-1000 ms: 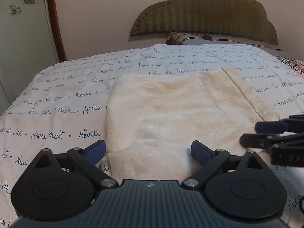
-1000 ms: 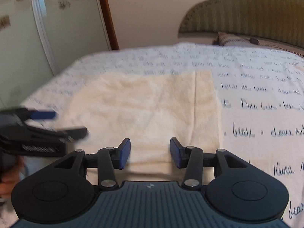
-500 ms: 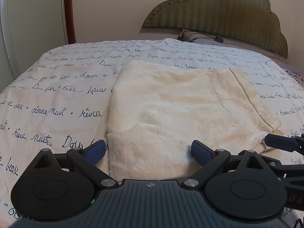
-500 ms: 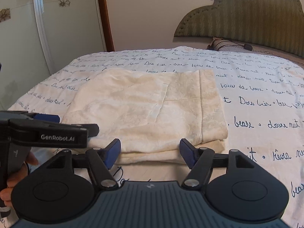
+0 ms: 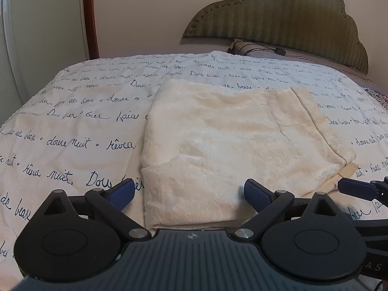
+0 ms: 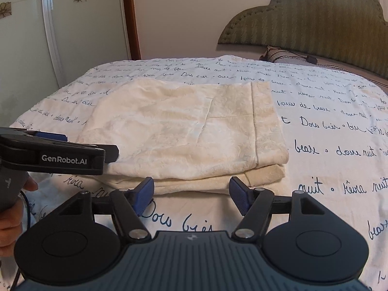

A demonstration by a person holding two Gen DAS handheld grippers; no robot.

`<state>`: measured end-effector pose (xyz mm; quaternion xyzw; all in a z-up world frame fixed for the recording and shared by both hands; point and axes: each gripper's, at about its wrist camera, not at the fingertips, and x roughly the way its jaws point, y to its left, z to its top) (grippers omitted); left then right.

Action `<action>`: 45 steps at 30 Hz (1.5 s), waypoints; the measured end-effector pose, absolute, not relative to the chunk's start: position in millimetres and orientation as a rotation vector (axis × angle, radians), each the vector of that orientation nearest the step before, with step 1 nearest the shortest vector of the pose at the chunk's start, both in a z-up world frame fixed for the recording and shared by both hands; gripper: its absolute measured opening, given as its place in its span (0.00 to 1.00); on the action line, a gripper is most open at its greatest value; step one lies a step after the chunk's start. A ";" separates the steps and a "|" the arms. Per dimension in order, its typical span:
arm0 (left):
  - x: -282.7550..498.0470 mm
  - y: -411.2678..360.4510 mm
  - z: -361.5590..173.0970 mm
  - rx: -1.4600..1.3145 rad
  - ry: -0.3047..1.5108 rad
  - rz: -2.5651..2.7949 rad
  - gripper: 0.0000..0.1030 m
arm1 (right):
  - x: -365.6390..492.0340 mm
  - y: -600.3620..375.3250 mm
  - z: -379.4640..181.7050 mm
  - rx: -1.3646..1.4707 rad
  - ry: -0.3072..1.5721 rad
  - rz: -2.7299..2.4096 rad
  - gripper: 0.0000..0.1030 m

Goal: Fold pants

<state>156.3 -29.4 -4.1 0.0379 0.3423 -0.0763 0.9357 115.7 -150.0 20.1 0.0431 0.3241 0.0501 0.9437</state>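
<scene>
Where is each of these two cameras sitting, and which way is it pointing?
Left wrist: on the left gripper, looking forward over the folded cream pants toward the headboard; its open blue fingers show.
Right wrist: on the right gripper, facing likewise; its open fingers, the left gripper and the person's hand show.
Shared: pants, lettered bedspread, headboard.

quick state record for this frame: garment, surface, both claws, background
garment: cream plush pants, folded into a layered rectangle, lying flat
surface: white quilt with blue handwriting print, pants rest on it
left claw: open, empty, at the pants' near edge
right claw: open, empty, just short of the near edge
background: green padded scalloped headboard; striped pillow beneath it
</scene>
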 end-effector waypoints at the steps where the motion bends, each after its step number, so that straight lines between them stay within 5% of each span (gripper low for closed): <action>1: 155.8 -28.9 -3.8 0.076 0.700 -0.155 0.96 | 113.7 -149.7 21.0 0.090 0.660 0.101 0.66; 16: 127.4 -19.0 -6.8 0.045 0.755 -0.134 0.97 | 83.9 -137.9 27.4 0.102 0.678 0.113 0.89; 45: 91.3 -13.8 -41.3 0.100 0.706 -0.128 1.00 | 65.3 -128.9 -12.0 0.101 0.694 0.008 1.00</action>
